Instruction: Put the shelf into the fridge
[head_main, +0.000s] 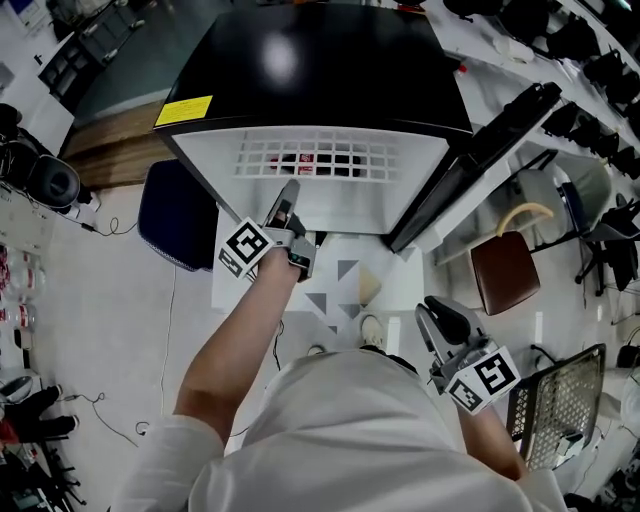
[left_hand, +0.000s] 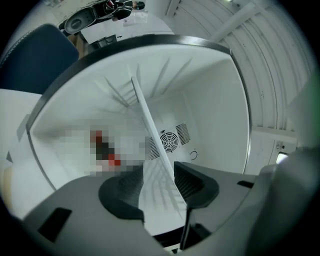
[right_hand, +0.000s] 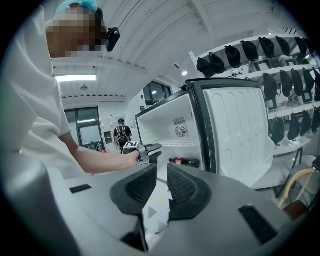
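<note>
Lab floor (head_main: 120, 300): black-topped white fridge (head_main: 310, 70) stands open.
Shelf: white wire shelf (head_main: 318, 158) lies inside, seemingly seated.
Left gripper (head_main: 290, 195): jaws wide around its edge, not gripping.
Right gripper (head_main: 437, 322): slightly apart, empty.
Remaining: I judge little.

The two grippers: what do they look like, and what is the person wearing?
The left gripper and right gripper match: grey bodies, dark ribbed pads, and a white cube printed with black square markers. The person wears a white short-sleeved shirt.
</note>
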